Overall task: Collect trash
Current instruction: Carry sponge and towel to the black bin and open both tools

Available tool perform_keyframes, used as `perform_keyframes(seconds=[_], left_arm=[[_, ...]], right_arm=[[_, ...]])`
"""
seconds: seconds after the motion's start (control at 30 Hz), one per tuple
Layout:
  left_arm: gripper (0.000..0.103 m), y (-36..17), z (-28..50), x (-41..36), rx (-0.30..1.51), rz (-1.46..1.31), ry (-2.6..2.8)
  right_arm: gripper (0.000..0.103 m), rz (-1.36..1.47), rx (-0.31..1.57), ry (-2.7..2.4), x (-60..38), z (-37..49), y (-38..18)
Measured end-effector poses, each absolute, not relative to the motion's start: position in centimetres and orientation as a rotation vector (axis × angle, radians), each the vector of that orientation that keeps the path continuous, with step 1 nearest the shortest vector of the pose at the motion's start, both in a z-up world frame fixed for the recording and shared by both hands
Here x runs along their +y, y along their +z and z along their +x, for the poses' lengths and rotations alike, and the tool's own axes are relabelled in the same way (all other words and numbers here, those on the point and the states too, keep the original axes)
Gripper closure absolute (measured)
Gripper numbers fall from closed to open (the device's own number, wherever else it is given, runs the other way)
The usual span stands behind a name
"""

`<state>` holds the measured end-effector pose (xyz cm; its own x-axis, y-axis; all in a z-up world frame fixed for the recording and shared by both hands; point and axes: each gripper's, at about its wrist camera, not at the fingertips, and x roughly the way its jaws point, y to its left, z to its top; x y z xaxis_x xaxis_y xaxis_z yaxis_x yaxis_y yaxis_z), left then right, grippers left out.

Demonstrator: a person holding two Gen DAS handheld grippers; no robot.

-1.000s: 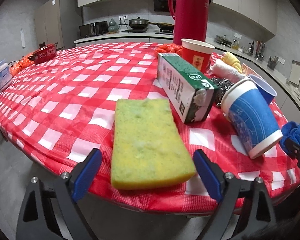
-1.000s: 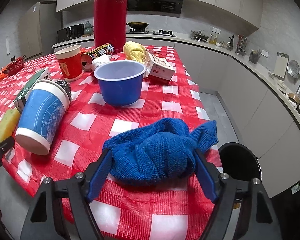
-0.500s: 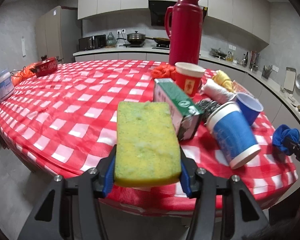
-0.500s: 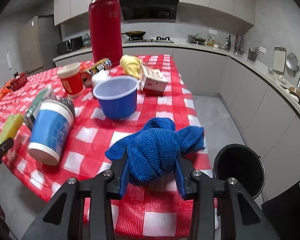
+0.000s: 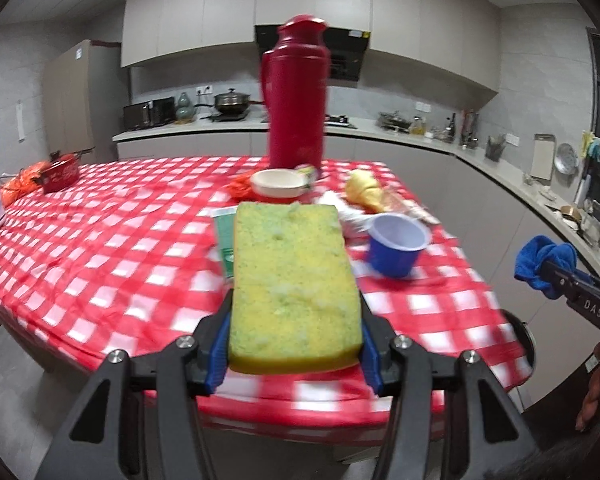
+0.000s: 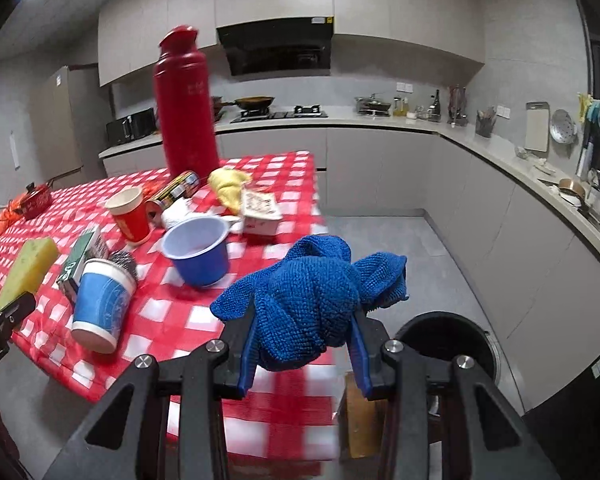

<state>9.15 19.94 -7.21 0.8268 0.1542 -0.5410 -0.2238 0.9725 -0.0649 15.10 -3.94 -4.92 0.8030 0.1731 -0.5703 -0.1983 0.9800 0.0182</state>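
Note:
My left gripper (image 5: 294, 350) is shut on a yellow-green sponge (image 5: 292, 284) and holds it in the air above the table's near edge; the sponge also shows in the right wrist view (image 6: 26, 270). My right gripper (image 6: 304, 354) is shut on a bunched blue cloth (image 6: 312, 300), lifted off the table near its right end; the cloth also shows in the left wrist view (image 5: 542, 262). A black trash bin (image 6: 448, 344) stands on the floor below and to the right of the right gripper.
On the red-checked table (image 5: 100, 264) stand a red thermos (image 6: 184, 108), a blue bowl (image 6: 198, 250), a blue paper cup on its side (image 6: 100, 304), a red paper cup (image 6: 130, 216), a green carton (image 6: 80, 260), a can (image 6: 174, 194), a yellow rag (image 6: 228, 186) and a small box (image 6: 260, 212).
Both grippers closed, the left on the sponge and the right on the blue cloth, and lifted them off the table. Both have risen and pulled back from the table.

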Motion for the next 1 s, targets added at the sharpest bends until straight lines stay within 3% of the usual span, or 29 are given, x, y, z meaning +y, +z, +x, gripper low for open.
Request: perform_keyframes(seconds=[0.53, 1.0], left_arm=[[0.049, -5.4, 11.3, 8.2, 0.529, -0.098, 0.051], [0.049, -8.0, 14.1, -4.3, 0.583, -0.069, -0.083]], right_arm=[[0.062, -0.024, 0.572, 0.102, -15.7, 13.8, -2.4], [0.062, -0.040, 0.608, 0.067, -26.4, 14.0, -4.8]])
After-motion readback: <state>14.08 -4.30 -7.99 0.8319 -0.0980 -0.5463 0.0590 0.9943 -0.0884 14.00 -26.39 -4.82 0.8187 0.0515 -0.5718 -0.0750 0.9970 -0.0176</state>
